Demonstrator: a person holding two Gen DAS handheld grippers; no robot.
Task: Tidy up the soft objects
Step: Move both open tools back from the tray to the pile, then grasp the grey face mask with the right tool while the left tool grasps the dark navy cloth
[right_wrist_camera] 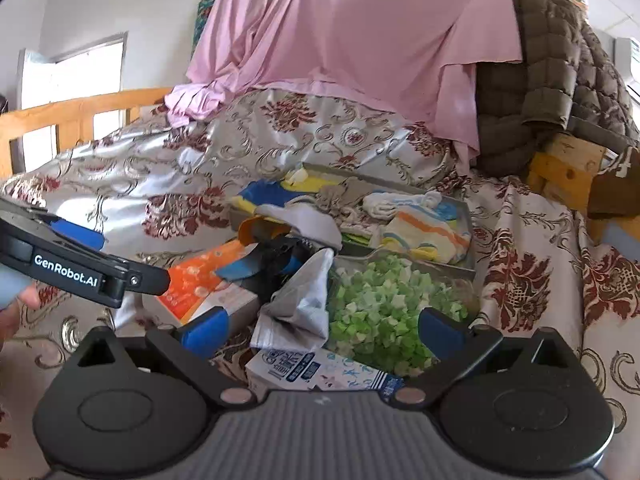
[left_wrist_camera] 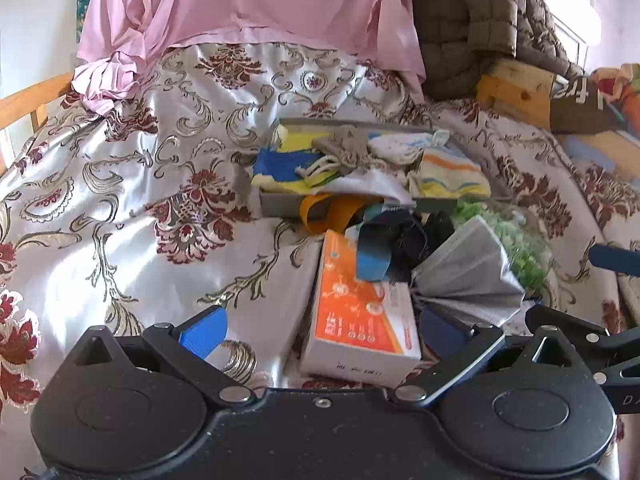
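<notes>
A grey tray (left_wrist_camera: 276, 202) on the bed holds soft things: a blue and yellow cloth (left_wrist_camera: 280, 164), a grey drawstring pouch (left_wrist_camera: 344, 150), white socks (left_wrist_camera: 396, 146) and a striped towel (left_wrist_camera: 448, 176). The tray also shows in the right wrist view (right_wrist_camera: 466, 216). In front lie a grey face mask (left_wrist_camera: 468, 268) (right_wrist_camera: 304, 300), a bag of green foam bits (right_wrist_camera: 380, 304), an orange and white box (left_wrist_camera: 360, 320) and blue and black straps (left_wrist_camera: 384, 248). My left gripper (left_wrist_camera: 324, 330) is open around the orange box. My right gripper (right_wrist_camera: 324, 330) is open over the mask and green bag.
A floral satin bedspread (left_wrist_camera: 140, 184) covers the bed. Pink cloth (left_wrist_camera: 248, 0) and an olive quilted blanket (left_wrist_camera: 480, 20) hang at the back. A wooden bed rail (right_wrist_camera: 80, 112) is at the left. A blue and white carton (right_wrist_camera: 316, 372) lies near the right gripper.
</notes>
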